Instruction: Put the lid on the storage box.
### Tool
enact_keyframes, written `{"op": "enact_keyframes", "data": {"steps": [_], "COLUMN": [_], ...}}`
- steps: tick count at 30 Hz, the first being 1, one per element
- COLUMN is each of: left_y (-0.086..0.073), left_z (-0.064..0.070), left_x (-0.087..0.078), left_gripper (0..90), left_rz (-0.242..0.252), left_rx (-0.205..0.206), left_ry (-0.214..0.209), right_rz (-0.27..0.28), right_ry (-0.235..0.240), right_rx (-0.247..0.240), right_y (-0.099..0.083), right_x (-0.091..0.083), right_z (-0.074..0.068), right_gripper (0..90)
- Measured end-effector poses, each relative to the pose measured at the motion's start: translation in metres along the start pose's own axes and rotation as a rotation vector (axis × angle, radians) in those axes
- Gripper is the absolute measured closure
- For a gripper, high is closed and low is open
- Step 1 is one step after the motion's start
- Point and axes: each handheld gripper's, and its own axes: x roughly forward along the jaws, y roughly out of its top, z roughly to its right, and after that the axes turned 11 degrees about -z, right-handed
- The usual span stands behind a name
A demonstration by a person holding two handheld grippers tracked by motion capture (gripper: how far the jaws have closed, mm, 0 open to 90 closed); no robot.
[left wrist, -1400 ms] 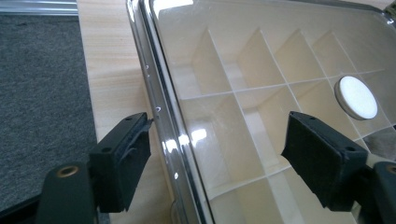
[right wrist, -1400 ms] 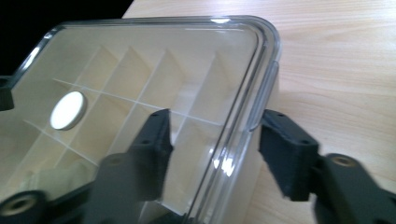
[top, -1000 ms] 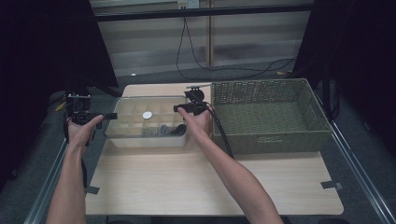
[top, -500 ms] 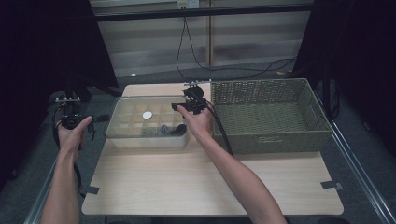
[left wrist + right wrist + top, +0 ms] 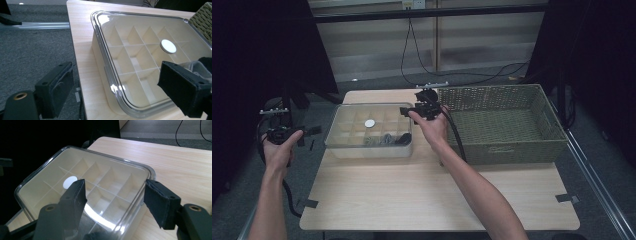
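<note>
Clear compartment box [image 5: 369, 131] on bench [image 5: 437, 195], at 9 o'clock of wicker basket [image 5: 507, 125]. Right gripper [image 5: 113, 195] fingers spread, straddling box's lidded corner, gripping nothing. Left gripper [image 5: 120, 93] fingers released, off bench at 9 o'clock. Dark contents in near compartments indistinct; white disc [image 5: 168, 46] on lid.

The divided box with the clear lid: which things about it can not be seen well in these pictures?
- Dark items in the divided box, front compartments: high view, too small and dim to identify.
- Same items, left gripper view: covered by a jaw of the left tongs.
- Right gripper view: glare on the clear lid and the right tongs hide the near compartments.
- White round piece: what it is and whether it lies on or under the lid, unclear.
</note>
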Motion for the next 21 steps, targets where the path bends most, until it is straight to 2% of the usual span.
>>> {"op": "enact_keyframes", "data": {"steps": [6,9,11,12,14,20,21], "left_y": [-0.008,-0.011,-0.014,-0.016,-0.02,-0.031,-0.032], "left_z": [0.007,0.011,0.015,0.016,0.018,0.028,0.03], "left_x": [-0.004,-0.007,-0.008,-0.009,-0.01,-0.016,-0.018], "left_gripper": [14.8,15.4,15.6,16.9,18.0,18.0,18.0], "left_rz": [0.007,0.004,0.013,0.002,-0.001,0.029,0.027], "left_rx": [0.003,0.023,0.021,0.035,0.039,0.043,0.054], "left_ry": [0.004,0.007,0.006,0.006,0.014,0.012,0.017], "right_rz": [-0.004,-0.004,-0.004,0.0,-0.005,0.009,0.013], "right_ry": [0.016,0.026,0.028,0.033,0.042,0.054,0.055], "right_rx": [-0.021,-0.028,-0.036,-0.039,-0.041,-0.067,-0.059], "right_y": [-0.004,-0.007,-0.009,-0.01,-0.011,-0.02,-0.022], "right_x": [-0.013,-0.018,-0.02,-0.021,-0.022,-0.032,-0.034], "right_z": [0.004,0.003,0.002,0.002,0.002,0.004,0.005], "right_gripper": [35.1,34.9,34.9,34.9,34.9,35.0,35.0]}}
